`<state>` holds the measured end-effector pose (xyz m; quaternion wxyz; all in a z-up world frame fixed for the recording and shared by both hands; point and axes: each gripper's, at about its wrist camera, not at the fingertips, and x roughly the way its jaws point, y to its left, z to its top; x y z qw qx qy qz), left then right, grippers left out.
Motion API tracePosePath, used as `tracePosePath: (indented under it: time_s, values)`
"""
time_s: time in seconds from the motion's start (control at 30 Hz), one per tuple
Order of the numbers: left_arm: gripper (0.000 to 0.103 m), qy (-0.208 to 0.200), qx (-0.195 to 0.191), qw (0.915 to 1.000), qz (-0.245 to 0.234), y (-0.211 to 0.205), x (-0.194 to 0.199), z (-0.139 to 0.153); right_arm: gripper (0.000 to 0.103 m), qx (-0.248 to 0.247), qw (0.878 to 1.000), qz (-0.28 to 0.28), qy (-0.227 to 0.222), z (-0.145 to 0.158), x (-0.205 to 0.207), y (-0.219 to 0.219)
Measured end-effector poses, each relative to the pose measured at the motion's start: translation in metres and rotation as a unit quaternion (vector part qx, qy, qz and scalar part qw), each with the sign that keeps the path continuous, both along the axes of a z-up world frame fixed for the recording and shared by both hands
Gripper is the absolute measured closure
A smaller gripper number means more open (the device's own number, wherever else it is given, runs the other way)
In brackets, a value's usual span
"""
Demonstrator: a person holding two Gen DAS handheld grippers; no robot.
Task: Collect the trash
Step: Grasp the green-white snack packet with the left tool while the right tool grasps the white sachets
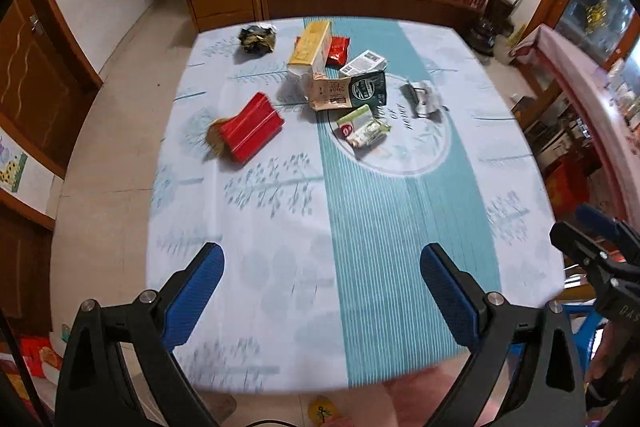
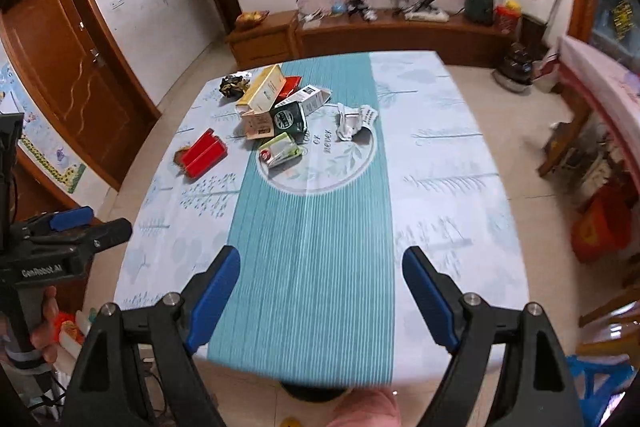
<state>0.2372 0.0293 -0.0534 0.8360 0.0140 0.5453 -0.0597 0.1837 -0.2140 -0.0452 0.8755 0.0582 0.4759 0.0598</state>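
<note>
Trash clusters far; grippers gape over the bare near edge.

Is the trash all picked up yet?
Not yet. Nothing looks collected: the red box, yellow carton, crumpled dark wrapper and the other packets lie on the table. Both the left tongs and right tongs are open and empty.
</note>
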Motion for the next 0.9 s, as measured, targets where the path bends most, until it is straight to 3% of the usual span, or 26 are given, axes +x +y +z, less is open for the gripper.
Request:
tracePosePath:
  time_s: [0.2,0.43,0.73,0.9]
  values:
    - [0.005,0.054,0.038,0.9973,-0.034,-0.063,0.092,-0.051,0.02,0.031,0.998,0.022,0.05,-0.036,0.1,-0.034]
    - [0.005,0.105,0.07,0.9893,-0.073,-0.1,0.16,-0.108,0.02,0.052,0.994,0.038,0.087,-0.079,0.184,-0.055]
    - [0.007,0.146,0.092,0.9811,-0.087,-0.115,0.199,-0.148,0.02,0.08,0.988,0.038,0.125,-0.115,0.236,-0.058]
    - [0.027,0.167,0.073,0.98,-0.08,-0.114,0.216,-0.16,0.02,0.072,0.987,0.042,0.138,-0.128,0.252,-0.052]
